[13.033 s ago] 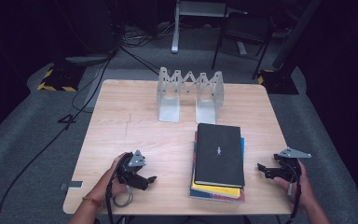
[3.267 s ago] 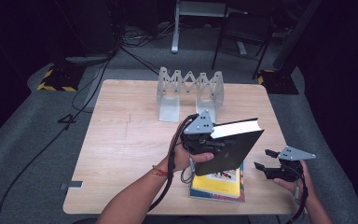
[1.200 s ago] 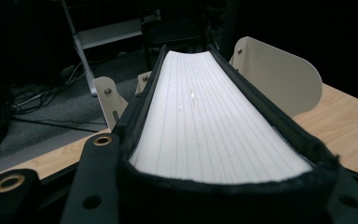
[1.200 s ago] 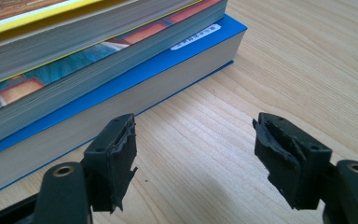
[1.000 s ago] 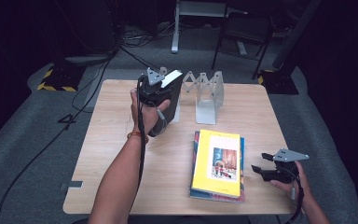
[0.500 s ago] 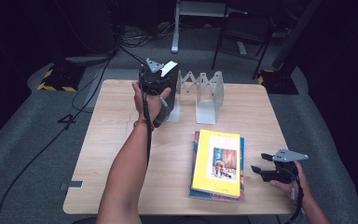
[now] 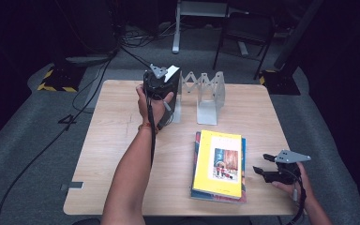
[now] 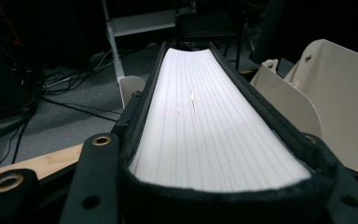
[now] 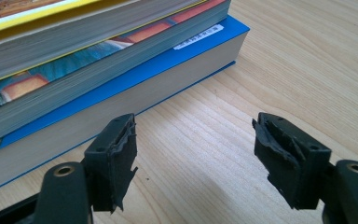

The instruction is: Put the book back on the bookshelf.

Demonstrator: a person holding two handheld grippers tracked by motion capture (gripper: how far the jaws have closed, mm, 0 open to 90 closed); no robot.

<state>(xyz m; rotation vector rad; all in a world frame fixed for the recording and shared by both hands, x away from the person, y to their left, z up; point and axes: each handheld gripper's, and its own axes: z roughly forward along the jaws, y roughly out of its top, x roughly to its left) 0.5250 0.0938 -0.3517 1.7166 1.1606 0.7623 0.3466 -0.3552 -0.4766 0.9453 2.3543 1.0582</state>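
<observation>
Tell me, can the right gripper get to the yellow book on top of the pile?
Probably yes. The right gripper sits open on the bare wooden table beside the stack, and nothing lies between it and the yellow paperback book. The left gripper is far off, holding a black hardcover book.

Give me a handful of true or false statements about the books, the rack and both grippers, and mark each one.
1. The left gripper is shut on a black book. True.
2. The right gripper holds a book. False: its jaws stand open over bare table, beside the stack.
3. A yellow book tops the stack. True.
4. The black book lies flat on the stack. False: it is held upright at the white rack.
5. The bottom book in the stack is blue. True.
</observation>
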